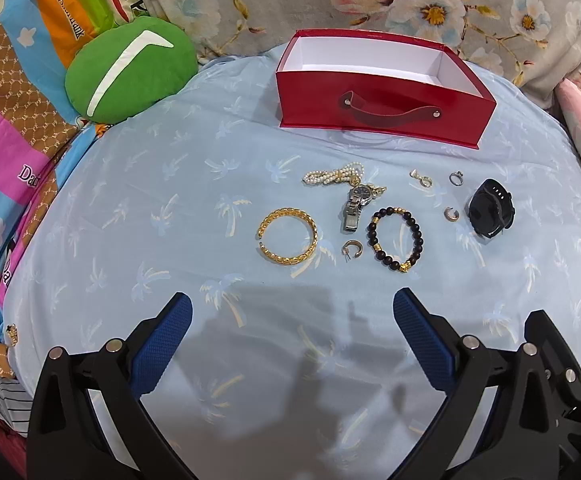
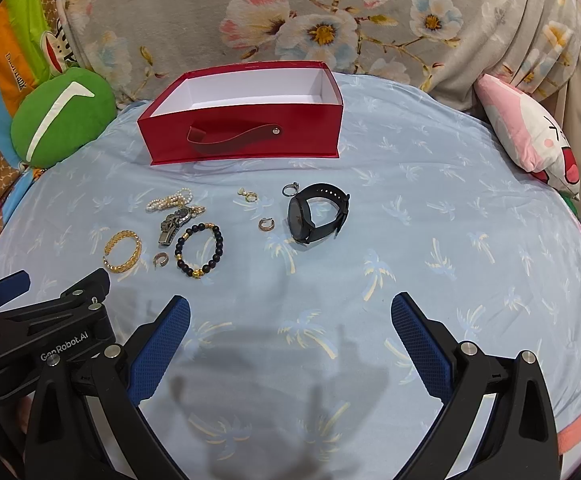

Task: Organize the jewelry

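Observation:
A red open box (image 1: 382, 114) (image 2: 242, 136) with a white inside stands at the far side of the blue bedsheet. In front of it lie a gold bangle (image 1: 286, 236) (image 2: 123, 251), a pearl string (image 1: 332, 175) (image 2: 169, 199), a steel watch (image 1: 355, 205) (image 2: 174, 222), a black bead bracelet (image 1: 395, 238) (image 2: 199, 250), a black smartwatch (image 1: 490, 213) (image 2: 317, 213), a ring (image 1: 455, 178) (image 2: 290, 189) and small earrings (image 1: 421, 179) (image 2: 267, 224). My left gripper (image 1: 292, 308) and right gripper (image 2: 290, 312) are open and empty, short of the jewelry.
A green round cushion (image 1: 130, 68) (image 2: 62, 116) lies at the far left. A pink plush pillow (image 2: 530, 132) lies at the far right. A floral blanket (image 2: 330, 20) rises behind the box. The left gripper's body (image 2: 50, 320) shows at the right view's left edge.

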Available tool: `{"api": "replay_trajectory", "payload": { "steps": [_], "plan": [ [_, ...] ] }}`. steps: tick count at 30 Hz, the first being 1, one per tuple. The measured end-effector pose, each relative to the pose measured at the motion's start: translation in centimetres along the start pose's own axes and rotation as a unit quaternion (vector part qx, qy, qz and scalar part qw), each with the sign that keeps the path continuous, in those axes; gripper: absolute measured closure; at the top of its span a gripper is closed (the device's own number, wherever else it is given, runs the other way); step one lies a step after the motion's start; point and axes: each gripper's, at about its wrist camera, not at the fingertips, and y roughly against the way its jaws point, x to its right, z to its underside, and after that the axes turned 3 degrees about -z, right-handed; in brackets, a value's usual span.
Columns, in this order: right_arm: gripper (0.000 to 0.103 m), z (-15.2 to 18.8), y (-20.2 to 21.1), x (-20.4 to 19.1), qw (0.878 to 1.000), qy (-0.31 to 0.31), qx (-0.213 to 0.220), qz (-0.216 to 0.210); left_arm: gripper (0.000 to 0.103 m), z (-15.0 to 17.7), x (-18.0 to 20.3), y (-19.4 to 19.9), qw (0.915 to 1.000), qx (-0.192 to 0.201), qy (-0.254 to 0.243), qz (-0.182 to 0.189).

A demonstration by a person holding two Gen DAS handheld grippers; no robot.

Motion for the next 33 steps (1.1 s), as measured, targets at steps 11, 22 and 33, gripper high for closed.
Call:
{"api": "replay_trajectory", "payload": {
  "steps": [11,22,33],
  "plan": [
    [0.005,0.0,0.0,0.0,1.000,-0.001,-0.001,-0.001,0.005,0.1,0.0,-0.1,1.0000,-0.001,0.001,0.000],
    [0.005,0.0,-0.1,0.0,1.000,-0.002,-0.003,-0.001,0.005,0.2,0.0,-0.4,1.0000,-0.005,0.001,-0.001],
    [0.005,-0.1,-1.6,1.2,1.000,-0.019,-0.006,0.001,0.005,-0.3,-1.9,-3.0,0.9993,-0.029,0.022,-0.012]
  ]
}}
